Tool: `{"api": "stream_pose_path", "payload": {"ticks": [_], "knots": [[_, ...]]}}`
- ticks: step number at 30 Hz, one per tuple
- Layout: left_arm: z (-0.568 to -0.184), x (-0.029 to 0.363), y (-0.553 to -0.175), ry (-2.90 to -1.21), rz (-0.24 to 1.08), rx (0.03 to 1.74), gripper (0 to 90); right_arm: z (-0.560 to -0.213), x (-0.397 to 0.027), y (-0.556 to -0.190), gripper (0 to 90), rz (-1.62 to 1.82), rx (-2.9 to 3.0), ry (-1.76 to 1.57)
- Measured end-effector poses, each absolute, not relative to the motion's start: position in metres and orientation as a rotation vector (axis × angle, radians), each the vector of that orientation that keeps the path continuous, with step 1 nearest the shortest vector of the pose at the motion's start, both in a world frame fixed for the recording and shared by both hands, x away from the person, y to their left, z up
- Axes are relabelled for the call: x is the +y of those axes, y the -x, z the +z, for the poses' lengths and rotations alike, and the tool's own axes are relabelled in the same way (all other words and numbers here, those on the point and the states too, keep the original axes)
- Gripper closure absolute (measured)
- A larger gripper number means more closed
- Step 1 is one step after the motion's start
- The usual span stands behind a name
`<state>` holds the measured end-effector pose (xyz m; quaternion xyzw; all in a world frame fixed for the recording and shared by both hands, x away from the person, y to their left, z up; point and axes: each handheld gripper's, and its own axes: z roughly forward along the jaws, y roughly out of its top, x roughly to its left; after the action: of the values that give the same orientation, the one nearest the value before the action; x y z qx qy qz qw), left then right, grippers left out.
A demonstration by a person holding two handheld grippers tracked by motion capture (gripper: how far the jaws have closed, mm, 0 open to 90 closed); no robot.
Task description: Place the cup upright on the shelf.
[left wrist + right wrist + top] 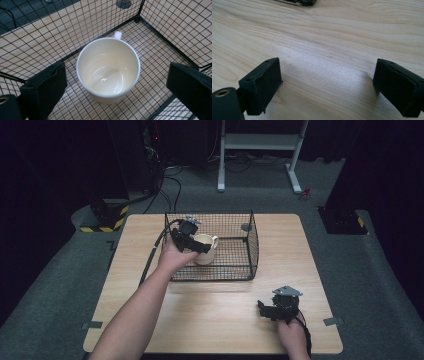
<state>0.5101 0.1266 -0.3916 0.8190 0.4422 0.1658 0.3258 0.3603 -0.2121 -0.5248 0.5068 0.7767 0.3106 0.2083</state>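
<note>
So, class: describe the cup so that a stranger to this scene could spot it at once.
Find the light wooden table, then the black wire-mesh basket at its far middle. Inside it, near the left wall, stands a cream ceramic cup, upright and empty, with one small handle. It is the basket's sole content, between the open left gripper jaws.

A grey disc point(246, 227) is seen on the table point(210, 320) near its far edge, behind the wire mesh; tape tabs point(92, 325) are stuck at both near corners

The high view looks down on the whole pale wooden tabletop point(210, 315); the right gripper view skims that tabletop point(324, 50) closely.
</note>
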Motion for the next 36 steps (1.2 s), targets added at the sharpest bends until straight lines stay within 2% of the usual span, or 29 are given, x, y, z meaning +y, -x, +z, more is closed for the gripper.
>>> {"api": "stream_pose_path", "payload": {"ticks": [16, 31, 36], "knots": [[-0.384, 0.145, -0.475, -2.091, 0.404, 1.112, 6.1, -0.525, -0.212, -0.360, 7.8, 0.864, 2.161, -1.411], [-0.395, 0.172, -0.435, -2.050, 0.385, 1.078, 8.0, -0.525, -0.212, -0.360, 7.8, 0.866, 2.161, -1.407], [-0.403, 0.189, -0.411, -2.014, 0.386, 1.072, 8.9, -0.525, -0.212, -0.360, 7.8, 0.866, 2.162, -1.410]]}}
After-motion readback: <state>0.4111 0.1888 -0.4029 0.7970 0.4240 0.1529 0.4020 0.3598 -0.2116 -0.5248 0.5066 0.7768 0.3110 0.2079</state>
